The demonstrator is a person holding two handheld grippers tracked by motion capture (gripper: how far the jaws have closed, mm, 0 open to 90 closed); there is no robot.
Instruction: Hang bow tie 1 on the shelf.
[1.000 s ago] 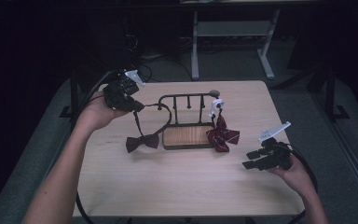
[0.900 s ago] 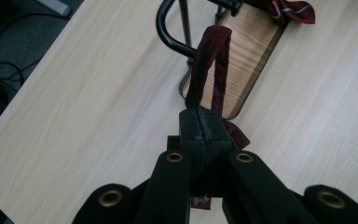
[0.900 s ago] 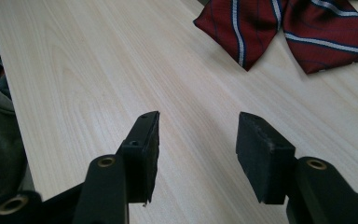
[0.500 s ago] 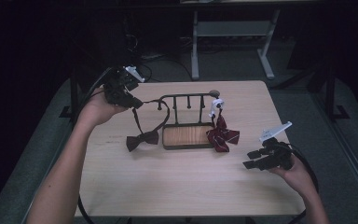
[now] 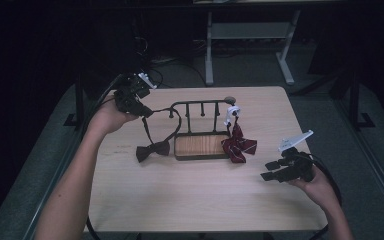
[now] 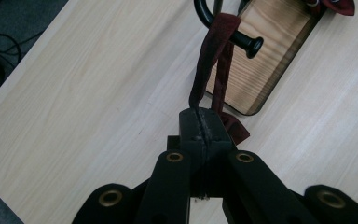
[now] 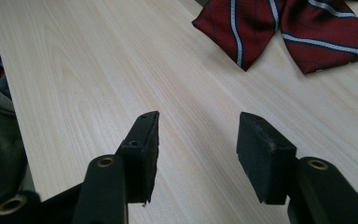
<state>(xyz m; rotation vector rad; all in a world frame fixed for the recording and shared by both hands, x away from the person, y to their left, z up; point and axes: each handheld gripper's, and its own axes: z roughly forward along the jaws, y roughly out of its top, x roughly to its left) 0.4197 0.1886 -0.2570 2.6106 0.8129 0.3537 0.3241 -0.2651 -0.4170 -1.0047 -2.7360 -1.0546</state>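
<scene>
- Left tongs (image 6: 200,122) pinch the dark bow tie's strap (image 6: 208,60), looped over the rack peg (image 6: 247,43) ahead; pulling may tip the rack (image 5: 200,145).
- Right tongs (image 7: 196,154) gape empty over the counter (image 7: 98,70).

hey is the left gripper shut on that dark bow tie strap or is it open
Shut on it. In the left gripper view the left gripper has its jaws pressed together, pinching the strap, which loops over a peg of the rack.
</scene>
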